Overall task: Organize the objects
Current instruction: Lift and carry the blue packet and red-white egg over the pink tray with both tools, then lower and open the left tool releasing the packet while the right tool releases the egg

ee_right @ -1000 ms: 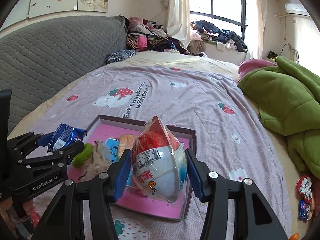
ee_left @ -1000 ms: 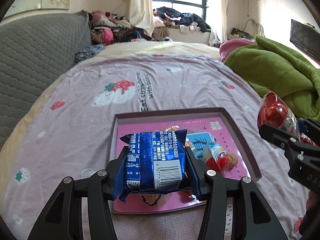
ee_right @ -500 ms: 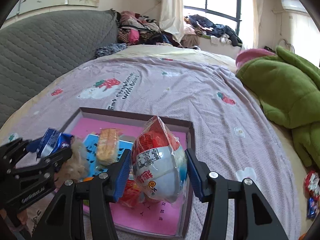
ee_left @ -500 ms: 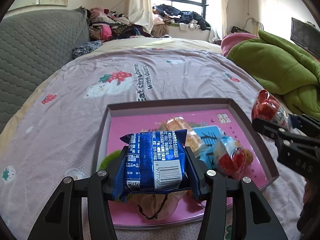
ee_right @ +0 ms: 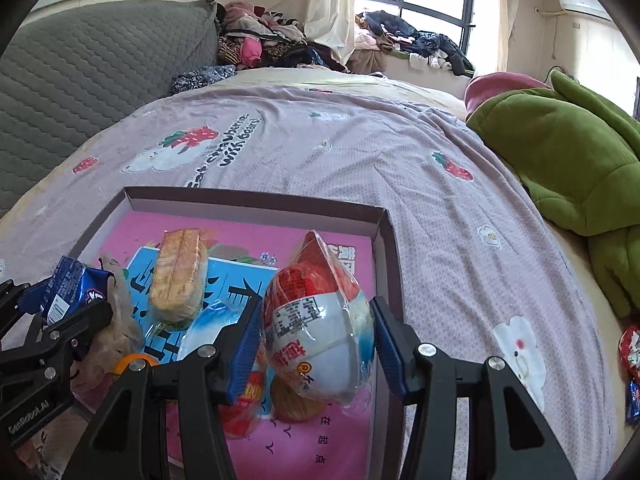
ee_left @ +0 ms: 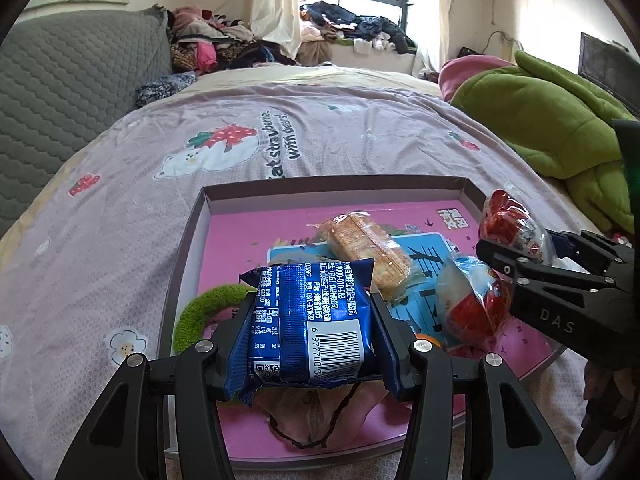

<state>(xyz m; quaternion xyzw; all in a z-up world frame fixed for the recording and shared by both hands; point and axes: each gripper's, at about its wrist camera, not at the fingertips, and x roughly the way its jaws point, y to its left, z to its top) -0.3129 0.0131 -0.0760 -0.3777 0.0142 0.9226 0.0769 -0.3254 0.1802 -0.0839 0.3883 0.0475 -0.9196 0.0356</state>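
My left gripper (ee_left: pixel 312 320) is shut on a blue snack packet (ee_left: pixel 310 320) and holds it over the near left part of a pink-lined box tray (ee_left: pixel 236 256). My right gripper (ee_right: pixel 316 332) is shut on a red and white egg-shaped snack bag (ee_right: pixel 316 328), above the tray's right side (ee_right: pixel 382 240). In the tray lie a pack of crackers (ee_left: pixel 368 248), another red and white egg-shaped bag (ee_left: pixel 472 304), a green fuzzy ring (ee_left: pixel 200 308) and a beige pouch (ee_left: pixel 316 416). The left gripper and blue packet also show in the right wrist view (ee_right: pixel 68 288).
The tray sits on a bed with a lilac strawberry sheet (ee_left: pixel 280 136). A green blanket (ee_right: pixel 568 152) is heaped at the right. Loose snack packets (ee_right: pixel 632 364) lie on the sheet at the far right. A grey quilted headboard (ee_left: pixel 68 80) stands at the left.
Both grippers have moved forward and down over the tray with their loads; the tray now looms larger and more of its contents show.
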